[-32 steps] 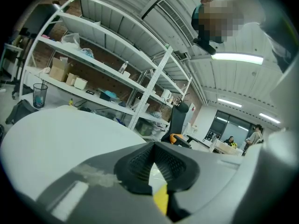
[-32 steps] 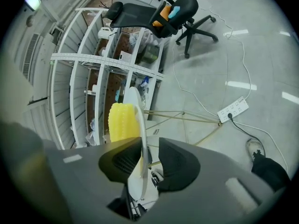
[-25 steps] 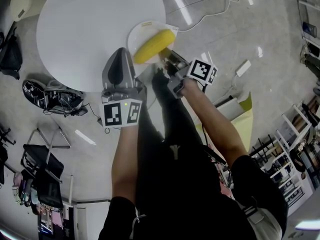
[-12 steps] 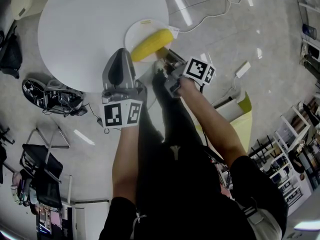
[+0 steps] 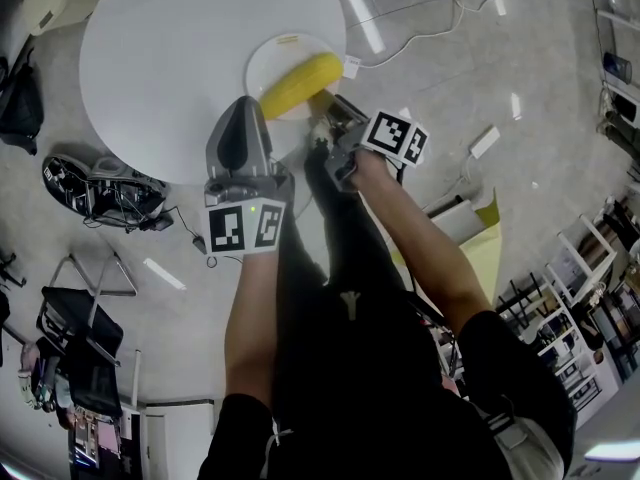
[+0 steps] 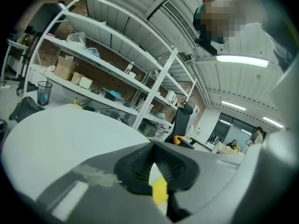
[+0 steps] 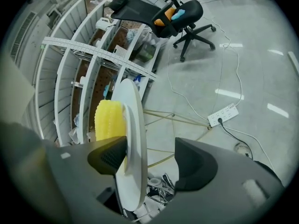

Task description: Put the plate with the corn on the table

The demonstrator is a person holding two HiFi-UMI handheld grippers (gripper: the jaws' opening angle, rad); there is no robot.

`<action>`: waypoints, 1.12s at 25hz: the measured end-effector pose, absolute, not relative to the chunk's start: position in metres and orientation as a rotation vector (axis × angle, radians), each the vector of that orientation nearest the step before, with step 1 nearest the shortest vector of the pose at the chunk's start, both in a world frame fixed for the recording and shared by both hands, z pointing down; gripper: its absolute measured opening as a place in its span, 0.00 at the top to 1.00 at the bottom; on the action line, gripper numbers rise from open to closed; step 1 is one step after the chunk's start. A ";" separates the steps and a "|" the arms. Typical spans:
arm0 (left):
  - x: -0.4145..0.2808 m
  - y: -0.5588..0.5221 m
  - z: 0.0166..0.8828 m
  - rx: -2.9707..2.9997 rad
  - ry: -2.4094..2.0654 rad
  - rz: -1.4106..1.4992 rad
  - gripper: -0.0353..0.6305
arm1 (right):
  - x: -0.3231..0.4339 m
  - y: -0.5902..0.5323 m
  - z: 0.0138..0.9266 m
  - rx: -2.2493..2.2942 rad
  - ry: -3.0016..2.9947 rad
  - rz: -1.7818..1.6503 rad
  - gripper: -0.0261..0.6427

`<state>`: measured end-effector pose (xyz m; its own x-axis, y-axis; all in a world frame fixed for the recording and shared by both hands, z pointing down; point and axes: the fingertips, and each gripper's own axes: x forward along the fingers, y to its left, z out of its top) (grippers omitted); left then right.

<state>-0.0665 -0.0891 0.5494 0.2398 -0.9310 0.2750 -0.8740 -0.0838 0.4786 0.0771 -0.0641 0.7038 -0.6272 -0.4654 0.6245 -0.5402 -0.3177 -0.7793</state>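
Note:
A white plate [image 5: 272, 56] carrying a yellow corn cob [image 5: 300, 82] lies on the round white table [image 5: 170, 58], close to its right edge. My right gripper [image 5: 322, 110] is at the plate's near rim. In the right gripper view the plate [image 7: 133, 139] shows edge on between the opening jaws, beside the left pad and well apart from the right one, and the corn [image 7: 108, 120] lies on its far face. My right gripper [image 7: 152, 160] no longer presses on it. My left gripper [image 5: 240, 120] hangs shut at the table's front edge, with its pads [image 6: 156, 164] together.
A power strip [image 5: 485, 138] and cables lie on the floor right of the table. Bags and clutter [image 5: 100, 193] sit under the table's left side. Metal shelving [image 6: 117, 64] stands beyond the table, and an office chair [image 7: 163, 13] farther off.
The plate with the corn has shifted left, from overhanging the table's edge to lying on the top. The right gripper has followed it. The left gripper has stayed put.

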 end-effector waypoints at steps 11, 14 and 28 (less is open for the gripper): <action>-0.083 -0.095 0.554 1.943 -1.652 -0.145 0.94 | 0.063 -0.074 0.711 1.335 -1.775 2.088 0.34; -0.085 -0.095 0.555 1.938 -1.651 -0.148 0.94 | 0.059 -0.075 0.712 1.332 -1.769 2.085 0.31; -0.093 -0.103 0.561 1.921 -1.651 -0.153 0.94 | 0.045 -0.088 0.718 1.330 -1.762 2.075 0.22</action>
<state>-0.0935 -0.1033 0.5607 0.2216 -0.9321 0.2865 -0.8638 -0.0514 0.5012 0.0448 -0.0884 0.7178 -0.6094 -0.4324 0.6645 -0.5857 -0.3194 -0.7450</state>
